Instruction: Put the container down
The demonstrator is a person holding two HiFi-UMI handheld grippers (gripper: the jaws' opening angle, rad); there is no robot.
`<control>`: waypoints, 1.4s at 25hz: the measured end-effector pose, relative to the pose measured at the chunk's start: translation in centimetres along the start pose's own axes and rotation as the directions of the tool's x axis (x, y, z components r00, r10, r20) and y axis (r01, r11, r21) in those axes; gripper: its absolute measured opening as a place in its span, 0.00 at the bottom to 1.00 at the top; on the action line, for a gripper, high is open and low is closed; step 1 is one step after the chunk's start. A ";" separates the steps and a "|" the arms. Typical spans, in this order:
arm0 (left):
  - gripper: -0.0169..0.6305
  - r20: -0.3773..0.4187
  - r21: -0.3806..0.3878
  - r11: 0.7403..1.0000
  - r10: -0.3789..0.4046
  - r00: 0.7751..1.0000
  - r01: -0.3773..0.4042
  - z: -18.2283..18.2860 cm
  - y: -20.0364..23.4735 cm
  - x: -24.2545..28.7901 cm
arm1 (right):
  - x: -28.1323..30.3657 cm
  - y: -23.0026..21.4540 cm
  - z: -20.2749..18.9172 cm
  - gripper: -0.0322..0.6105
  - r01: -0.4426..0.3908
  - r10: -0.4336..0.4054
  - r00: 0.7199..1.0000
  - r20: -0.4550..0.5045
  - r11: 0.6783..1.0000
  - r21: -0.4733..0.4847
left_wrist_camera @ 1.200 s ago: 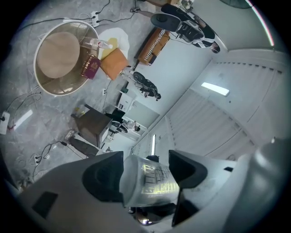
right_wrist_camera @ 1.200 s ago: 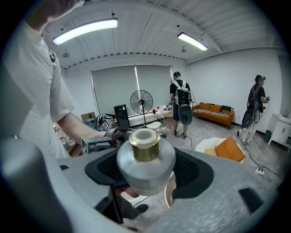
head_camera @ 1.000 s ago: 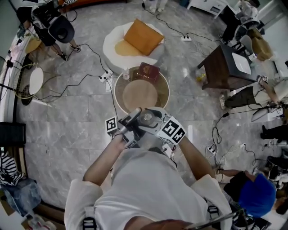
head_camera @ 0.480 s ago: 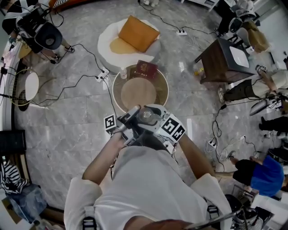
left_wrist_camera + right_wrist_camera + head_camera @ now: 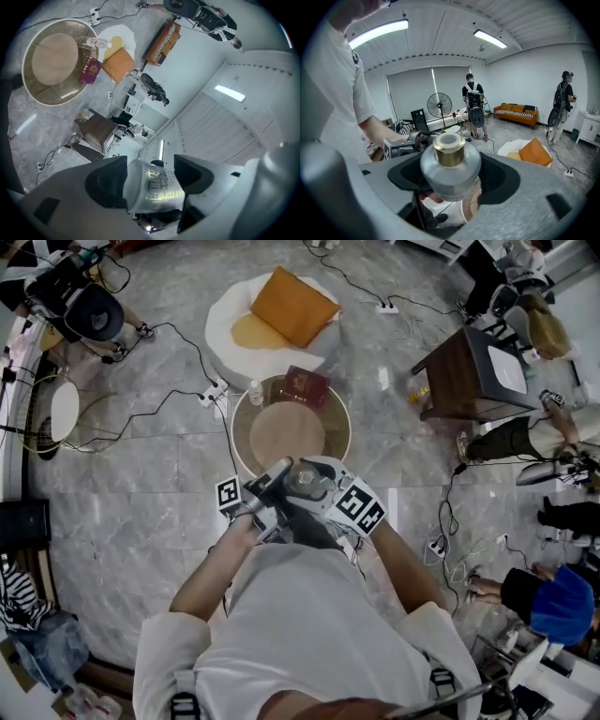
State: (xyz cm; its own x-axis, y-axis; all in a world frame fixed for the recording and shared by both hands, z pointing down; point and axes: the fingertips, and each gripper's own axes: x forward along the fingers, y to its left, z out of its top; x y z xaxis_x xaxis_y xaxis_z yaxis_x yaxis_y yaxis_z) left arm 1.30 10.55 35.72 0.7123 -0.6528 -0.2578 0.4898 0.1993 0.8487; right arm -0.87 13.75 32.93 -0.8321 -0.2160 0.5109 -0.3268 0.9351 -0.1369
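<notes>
The container (image 5: 450, 168) is a round clear glass bottle with a gold neck and an open top. My right gripper (image 5: 451, 177) is shut on it, one pad on each side of its body. In the head view the bottle (image 5: 305, 482) is held close to the person's chest, just short of the round glass table (image 5: 246, 442). My left gripper (image 5: 152, 185) is shut on a clear cylindrical piece (image 5: 157, 190) with print on it. Seen from the head, the left gripper (image 5: 269, 491) sits right beside the right gripper (image 5: 323, 491).
On the table lie a round brown mat (image 5: 289, 432), a red booklet (image 5: 307, 387) and a small bottle (image 5: 256, 390). Behind it stands a white pouf (image 5: 234, 306) with an orange cushion (image 5: 292, 307). A dark side table (image 5: 464, 381) is at right. Cables cross the floor; people stand around.
The head view has shifted slightly. Both grippers keep their hold and stay at the chest. A person in blue at lower right has moved.
</notes>
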 end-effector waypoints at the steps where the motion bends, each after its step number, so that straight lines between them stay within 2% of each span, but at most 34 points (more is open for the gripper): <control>1: 0.49 0.007 0.000 1.000 0.000 1.000 0.000 0.4 0.1 0.7 | -0.1 -0.8 -0.1 0.58 -0.007 0.007 1.000 -0.002 1.000 0.000; 8: 0.49 0.038 0.056 0.998 -0.004 0.999 0.002 4.1 1.4 4.8 | 0.2 -5.9 -0.7 0.58 -0.056 0.056 0.998 -0.015 0.998 -0.020; 13: 0.49 0.084 0.078 0.997 -0.008 0.996 0.002 6.2 3.3 6.9 | 0.4 -9.0 -2.6 0.58 -0.106 0.106 0.994 -0.017 0.994 -0.028; 23: 0.49 0.190 0.065 0.998 0.002 0.982 -0.015 11.2 7.5 9.1 | 2.7 -14.1 -6.3 0.58 -0.192 0.192 0.981 0.001 0.981 -0.013; 35: 0.49 0.230 0.006 0.998 0.057 0.972 -0.060 16.8 12.0 8.6 | 7.4 -17.6 -10.4 0.58 -0.235 0.238 0.970 -0.039 0.970 0.063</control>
State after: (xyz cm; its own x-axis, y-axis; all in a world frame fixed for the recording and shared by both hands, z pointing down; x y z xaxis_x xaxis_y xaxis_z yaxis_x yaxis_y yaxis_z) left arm 4.88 -4.96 51.44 0.6045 -0.7908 -0.0957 0.4428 0.2337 0.8656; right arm 3.36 -1.42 47.96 -0.8676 0.0241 0.4966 -0.1495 0.9399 -0.3069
